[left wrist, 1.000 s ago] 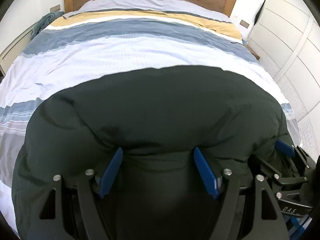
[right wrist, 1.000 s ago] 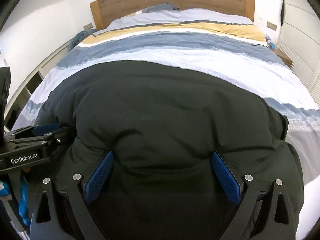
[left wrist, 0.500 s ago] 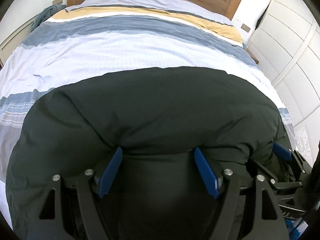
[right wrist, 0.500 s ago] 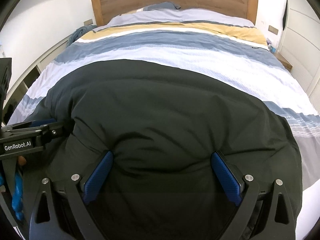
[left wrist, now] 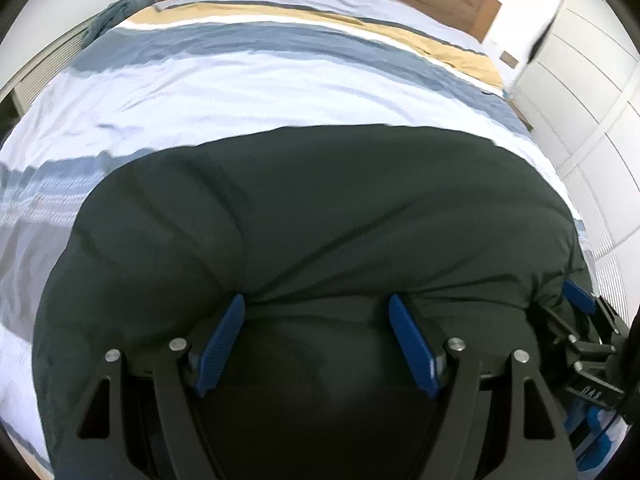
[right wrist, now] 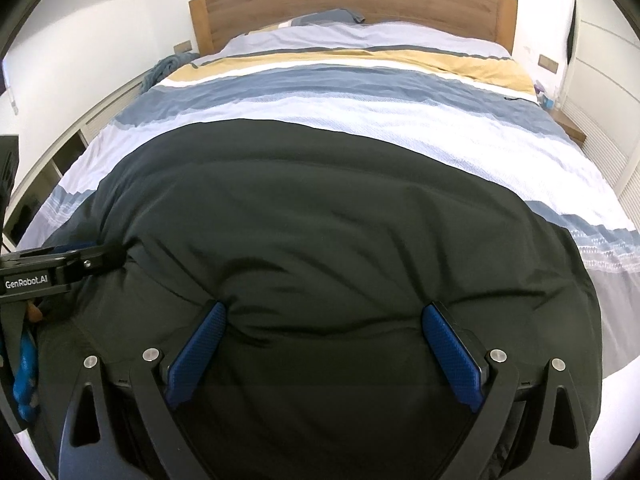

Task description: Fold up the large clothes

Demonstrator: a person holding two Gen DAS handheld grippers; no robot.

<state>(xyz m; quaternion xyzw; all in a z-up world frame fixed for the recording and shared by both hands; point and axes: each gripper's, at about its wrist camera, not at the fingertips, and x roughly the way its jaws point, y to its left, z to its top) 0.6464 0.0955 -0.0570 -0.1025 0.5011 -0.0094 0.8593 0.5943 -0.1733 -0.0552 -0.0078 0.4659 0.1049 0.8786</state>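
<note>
A large dark green padded garment [left wrist: 320, 208] lies bunched across the near end of the striped bed cover [left wrist: 240, 92]. My left gripper [left wrist: 317, 300] is shut on a thick fold of its near edge, and the fabric puckers at both blue pads. In the right wrist view the same garment [right wrist: 320, 220] bulges between the wide-set pads of my right gripper [right wrist: 324, 307], which is shut on another thick fold. The right gripper [left wrist: 580, 320] shows at the left view's right edge. The left gripper [right wrist: 60, 268] shows at the right view's left edge, and both are at the garment's near edge.
The bed cover [right wrist: 360, 120] runs back to a wooden headboard [right wrist: 352, 4]. White wardrobe doors [left wrist: 580, 80] line the right side. A low shelf unit [right wrist: 48, 168] runs along the left side. A blue-green cloth [right wrist: 168, 66] lies beside the pillows at the far left.
The left gripper has shifted sideways; in its view the bed has slid right and blurred while the garment stays between the pads. The right gripper has barely moved.
</note>
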